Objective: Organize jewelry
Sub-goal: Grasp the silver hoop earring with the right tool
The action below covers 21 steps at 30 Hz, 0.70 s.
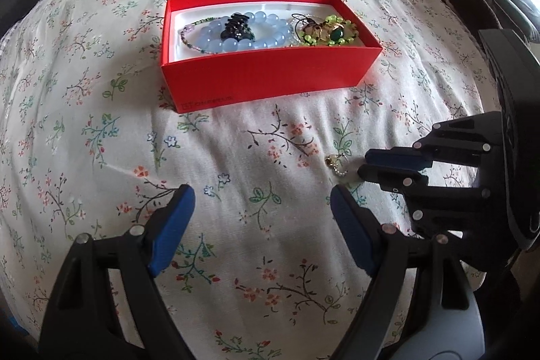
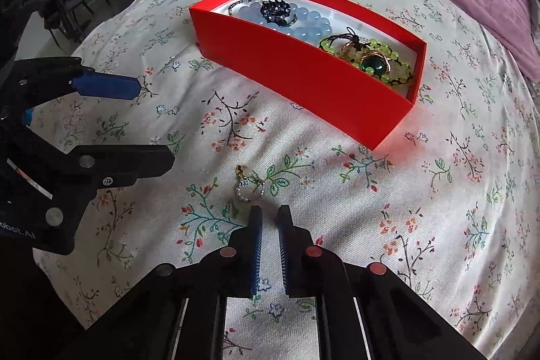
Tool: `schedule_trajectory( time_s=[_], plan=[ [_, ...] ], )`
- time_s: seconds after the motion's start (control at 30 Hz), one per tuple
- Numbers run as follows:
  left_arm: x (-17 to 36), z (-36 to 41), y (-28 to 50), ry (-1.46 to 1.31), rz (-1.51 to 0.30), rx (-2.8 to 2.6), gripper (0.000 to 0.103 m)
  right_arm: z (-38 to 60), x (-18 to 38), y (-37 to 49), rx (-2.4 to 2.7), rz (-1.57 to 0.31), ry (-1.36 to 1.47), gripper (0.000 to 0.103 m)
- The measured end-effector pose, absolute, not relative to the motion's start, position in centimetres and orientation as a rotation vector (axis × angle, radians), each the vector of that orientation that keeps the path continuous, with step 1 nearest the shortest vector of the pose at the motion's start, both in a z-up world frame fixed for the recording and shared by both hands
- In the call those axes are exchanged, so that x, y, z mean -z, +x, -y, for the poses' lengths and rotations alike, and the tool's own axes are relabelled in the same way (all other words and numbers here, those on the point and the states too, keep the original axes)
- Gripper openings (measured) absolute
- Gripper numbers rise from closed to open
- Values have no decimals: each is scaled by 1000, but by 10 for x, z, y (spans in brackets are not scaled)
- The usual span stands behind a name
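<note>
We see right gripper (image 2: pixel 270 211) at lower centre of right wrist view, jaws nearly together, nothing visibly pinched. Small chain trinket (image 2: pixel 248 188) on bed (image 2: pixel 438 225) just beyond tips, up-left, long axis pointing away. Left gripper (image 1: pixel 261 201) gapes, farther. Red box (image 2: pixel 303 76) beyond.

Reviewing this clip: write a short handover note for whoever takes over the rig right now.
Left gripper: open, empty, hanging over bare bedspread.
Right gripper: jaws closed, at the end of the small gold-and-pearl chain; whether it has caught the chain is unclear, so check.
Red box: already holds the blue bead bracelet, a dark beaded piece and the green bead bracelet.
Left to do: get the chain, still lying on the bedspread, into the box.
</note>
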State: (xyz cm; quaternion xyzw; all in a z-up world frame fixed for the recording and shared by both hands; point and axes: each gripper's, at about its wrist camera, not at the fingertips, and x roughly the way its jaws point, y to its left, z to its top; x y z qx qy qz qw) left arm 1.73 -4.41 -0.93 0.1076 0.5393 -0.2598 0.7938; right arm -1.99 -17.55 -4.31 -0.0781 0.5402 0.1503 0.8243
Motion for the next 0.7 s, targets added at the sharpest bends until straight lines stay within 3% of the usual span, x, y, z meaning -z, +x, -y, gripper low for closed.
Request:
schedule_trajectory(
  time_s=[0.23,0.33,0.4,0.47,0.63,0.7],
  plan=[
    [9,41,19,231,-1160,542,83,173,46,-25,-407,-1140,-161,16],
    [9,37,19,225,-1159,534,83,171,47,-21,-417,-1134,-137,23],
    [9,35,20,223,-1160,532,83,170,47,-19,-420,-1132,-132,42],
    [9,33,21,221,-1161,530,83,166,48,-16,-418,-1118,-135,54],
    [9,31,22,217,-1162,533,83,157,53,-11,-415,-1075,-173,53],
    [9,31,22,218,-1163,536,83,157,53,-10,-413,-1072,-170,46]
  ],
)
